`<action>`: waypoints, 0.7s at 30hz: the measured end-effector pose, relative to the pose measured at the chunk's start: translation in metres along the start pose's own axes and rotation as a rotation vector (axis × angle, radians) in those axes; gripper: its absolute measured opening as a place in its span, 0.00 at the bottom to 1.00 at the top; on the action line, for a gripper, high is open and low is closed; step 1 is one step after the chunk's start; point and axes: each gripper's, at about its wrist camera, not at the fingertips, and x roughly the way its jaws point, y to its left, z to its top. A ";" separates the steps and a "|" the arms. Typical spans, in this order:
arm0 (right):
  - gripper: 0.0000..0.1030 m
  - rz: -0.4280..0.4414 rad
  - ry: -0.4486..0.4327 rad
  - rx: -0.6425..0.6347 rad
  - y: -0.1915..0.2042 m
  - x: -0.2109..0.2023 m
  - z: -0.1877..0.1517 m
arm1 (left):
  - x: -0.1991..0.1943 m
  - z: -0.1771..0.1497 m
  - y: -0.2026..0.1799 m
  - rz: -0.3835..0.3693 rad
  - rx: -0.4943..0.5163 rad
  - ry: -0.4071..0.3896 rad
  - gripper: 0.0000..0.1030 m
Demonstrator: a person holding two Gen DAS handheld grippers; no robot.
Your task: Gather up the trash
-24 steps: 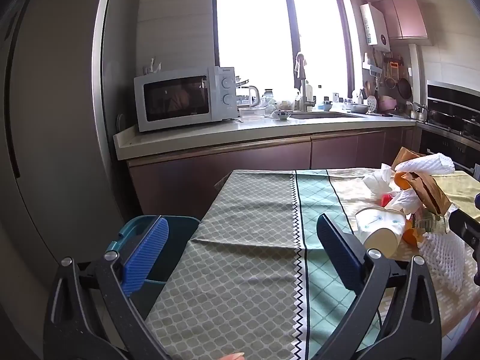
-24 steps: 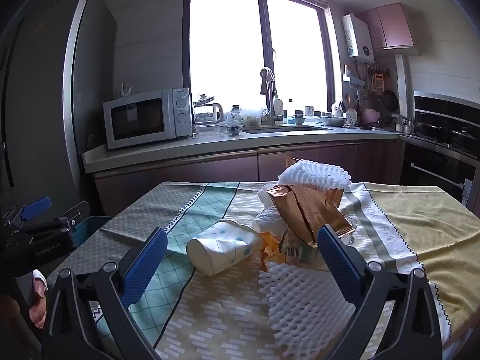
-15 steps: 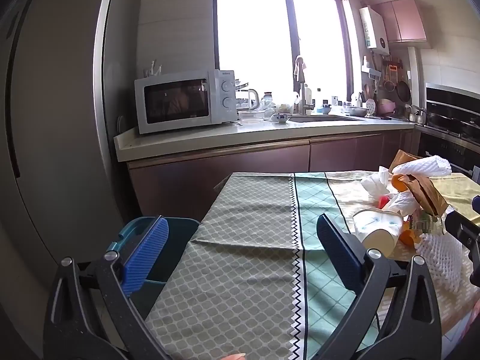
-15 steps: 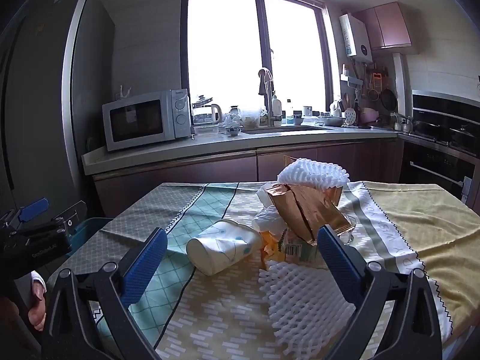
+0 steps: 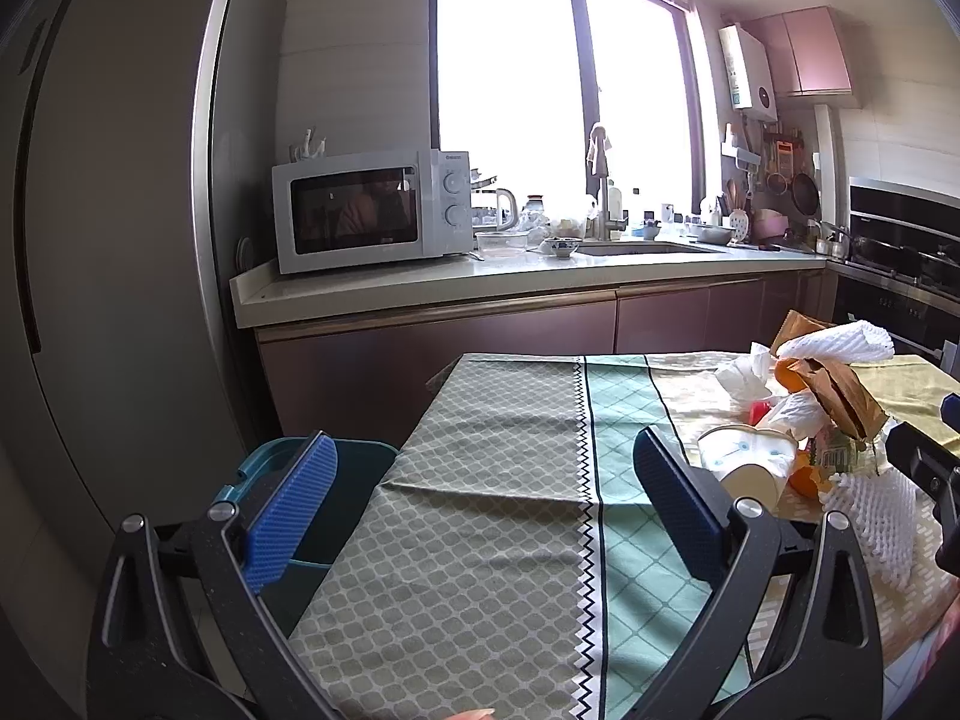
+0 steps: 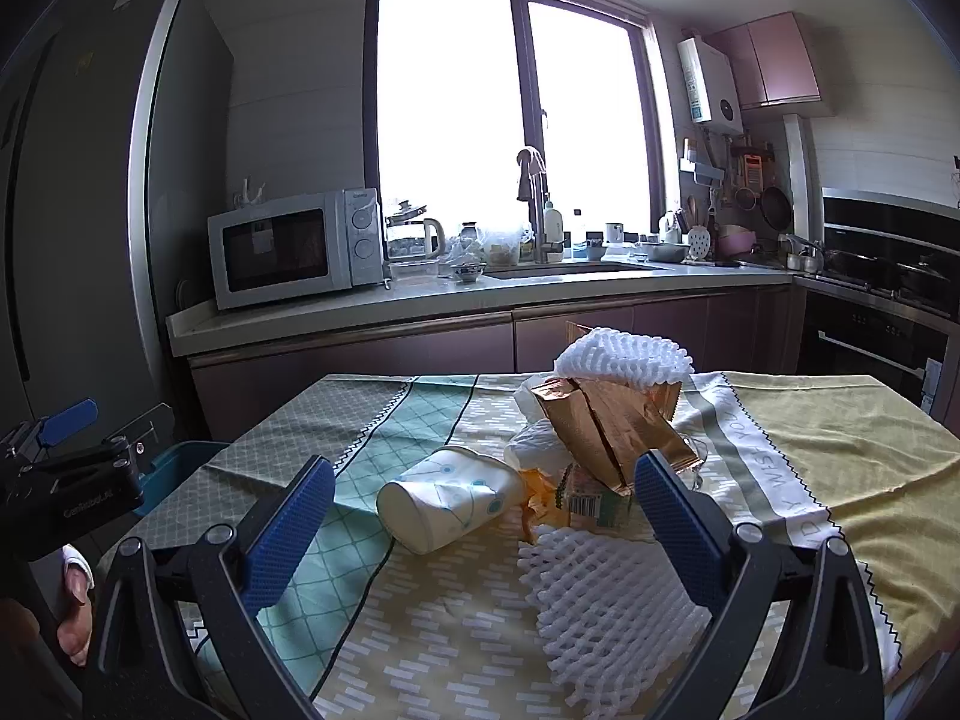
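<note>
I hold my left tool point(image 5: 483, 495) and my right tool point(image 6: 483, 507) above a cloth-covered bench point(image 6: 840, 426), both with their blue pads spread wide apart and nothing between them. The trash sits in a heap on the bench ahead of my right tool: a paper cup point(image 6: 450, 498) lying on its side, a white foam net point(image 6: 606, 606) just beside it, and a crumpled brown paper bag point(image 6: 606, 420) with a second foam net point(image 6: 621, 351) on top. A teal bin point(image 5: 354, 468) stands beside the bench's left edge, well apart from the heap.
</note>
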 end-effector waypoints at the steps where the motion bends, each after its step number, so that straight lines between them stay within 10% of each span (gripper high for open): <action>1: 0.94 0.000 -0.001 0.000 0.000 -0.001 0.000 | 0.000 0.000 0.000 0.000 -0.001 -0.002 0.95; 21: 0.94 0.003 -0.007 -0.004 0.002 -0.002 0.002 | -0.003 0.001 0.002 -0.001 -0.009 -0.015 0.95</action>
